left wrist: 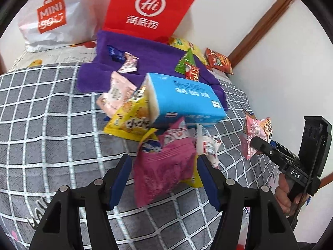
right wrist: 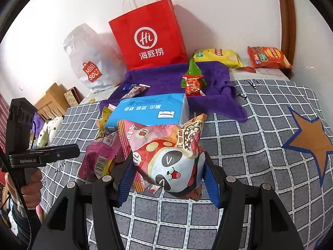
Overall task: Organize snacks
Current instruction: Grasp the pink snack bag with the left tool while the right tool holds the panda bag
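Note:
A heap of snack packets lies on a grey checked bedspread (left wrist: 52,125). My left gripper (left wrist: 163,173) is closed on a magenta snack bag (left wrist: 164,166), its blue pads pressing both sides. My right gripper (right wrist: 168,173) is closed on a pink panda-print snack bag (right wrist: 172,158), which also shows in the left wrist view (left wrist: 258,133). A blue tissue pack (left wrist: 183,100) lies on the heap, next to a yellow packet (left wrist: 131,120) and a pale pink packet (left wrist: 116,95). A purple towel (right wrist: 214,83) behind holds a green and red packet (right wrist: 192,81) and small wrapped sweets (right wrist: 135,90).
A red paper bag (right wrist: 149,35) and a white Miniso bag (right wrist: 89,62) stand against the wall behind the towel. A yellow chip bag (right wrist: 218,57) and an orange chip bag (right wrist: 268,57) lie at the back right. A wooden door frame (right wrist: 288,20) rises at the right.

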### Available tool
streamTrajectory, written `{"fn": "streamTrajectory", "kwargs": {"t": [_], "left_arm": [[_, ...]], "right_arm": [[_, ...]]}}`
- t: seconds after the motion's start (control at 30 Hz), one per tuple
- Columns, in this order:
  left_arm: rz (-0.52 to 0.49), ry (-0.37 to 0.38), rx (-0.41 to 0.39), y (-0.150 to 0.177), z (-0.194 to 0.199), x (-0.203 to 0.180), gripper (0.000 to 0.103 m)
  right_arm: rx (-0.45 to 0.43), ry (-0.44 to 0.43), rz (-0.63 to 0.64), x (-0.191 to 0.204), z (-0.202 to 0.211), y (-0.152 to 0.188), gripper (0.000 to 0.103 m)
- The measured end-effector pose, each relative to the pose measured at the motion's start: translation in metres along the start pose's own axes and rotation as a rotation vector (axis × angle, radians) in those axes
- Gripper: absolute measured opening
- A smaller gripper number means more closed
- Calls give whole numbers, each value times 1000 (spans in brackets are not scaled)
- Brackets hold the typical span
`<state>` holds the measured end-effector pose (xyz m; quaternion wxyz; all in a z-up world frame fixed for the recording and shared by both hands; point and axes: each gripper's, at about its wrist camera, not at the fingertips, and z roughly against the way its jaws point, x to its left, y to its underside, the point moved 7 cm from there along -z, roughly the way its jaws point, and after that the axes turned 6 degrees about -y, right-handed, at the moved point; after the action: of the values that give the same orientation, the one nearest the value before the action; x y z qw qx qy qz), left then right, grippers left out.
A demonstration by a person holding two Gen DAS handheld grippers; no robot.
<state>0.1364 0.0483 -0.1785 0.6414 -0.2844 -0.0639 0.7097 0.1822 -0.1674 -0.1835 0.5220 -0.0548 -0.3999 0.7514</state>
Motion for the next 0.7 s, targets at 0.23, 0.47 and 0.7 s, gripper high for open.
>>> {"fn": "streamTrajectory", "kwargs": {"t": [0.23, 0.47, 0.7], "left_arm": [[-25, -30, 48, 5, -24, -9, 63], [-14, -41, 54, 3, -35, -6, 64], [-48, -37, 57, 0, -41, -10, 72]], "right_arm": [[10, 15, -1, -7, 1, 5, 60], [30, 27, -5, -11, -5, 9, 60], [47, 25, -5, -7, -13, 12, 60]]}}
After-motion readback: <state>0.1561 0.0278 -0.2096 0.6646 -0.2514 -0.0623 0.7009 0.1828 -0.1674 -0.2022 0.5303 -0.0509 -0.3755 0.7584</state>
